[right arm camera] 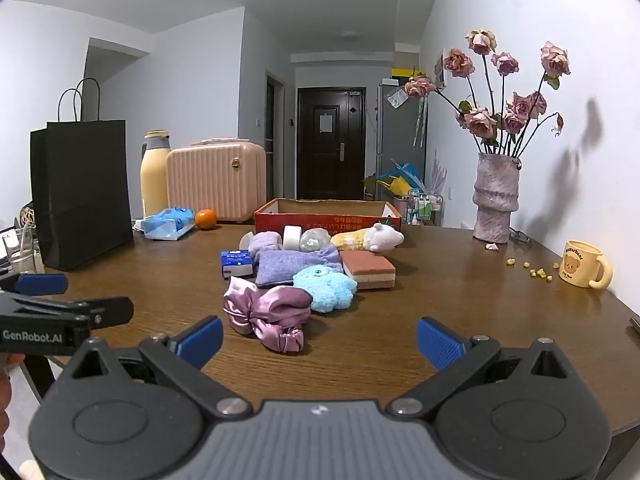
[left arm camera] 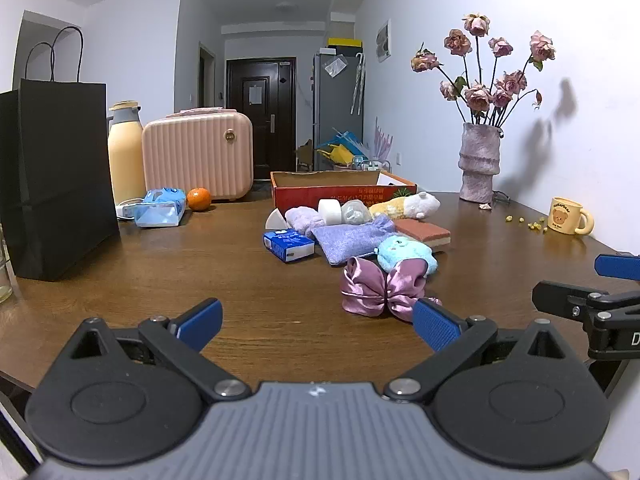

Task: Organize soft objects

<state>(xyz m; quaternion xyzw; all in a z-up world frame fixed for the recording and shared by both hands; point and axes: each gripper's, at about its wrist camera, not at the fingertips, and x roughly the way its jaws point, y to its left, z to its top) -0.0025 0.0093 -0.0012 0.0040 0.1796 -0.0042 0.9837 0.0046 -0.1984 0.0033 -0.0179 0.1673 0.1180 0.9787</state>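
A heap of soft things lies mid-table in front of a red cardboard box [left arm camera: 344,194] [right arm camera: 328,220]. Nearest is a pink satin bow [left arm camera: 380,290] [right arm camera: 266,312], then a turquoise plush [left arm camera: 406,254] [right arm camera: 326,286], a lilac cloth pouch [left arm camera: 348,238] [right arm camera: 292,266], a lilac rolled towel [right arm camera: 265,242], a layered sponge [left arm camera: 426,234] [right arm camera: 370,270], a yellow and white plush [left arm camera: 408,204] [right arm camera: 370,238] and a blue tissue pack [left arm camera: 289,245] [right arm camera: 236,263]. My left gripper [left arm camera: 318,326] is open and holds nothing, short of the bow. My right gripper [right arm camera: 320,342] is open too, just before the bow.
A black paper bag [left arm camera: 56,180] [right arm camera: 82,192], a yellow flask [left arm camera: 125,152], a pink case [left arm camera: 198,156] [right arm camera: 218,180], a wipes pack [left arm camera: 158,208] and an orange [left arm camera: 199,199] stand at the left. A vase of dried roses [left arm camera: 478,162] [right arm camera: 496,200] and a bear mug [left arm camera: 570,216] [right arm camera: 586,264] stand right.
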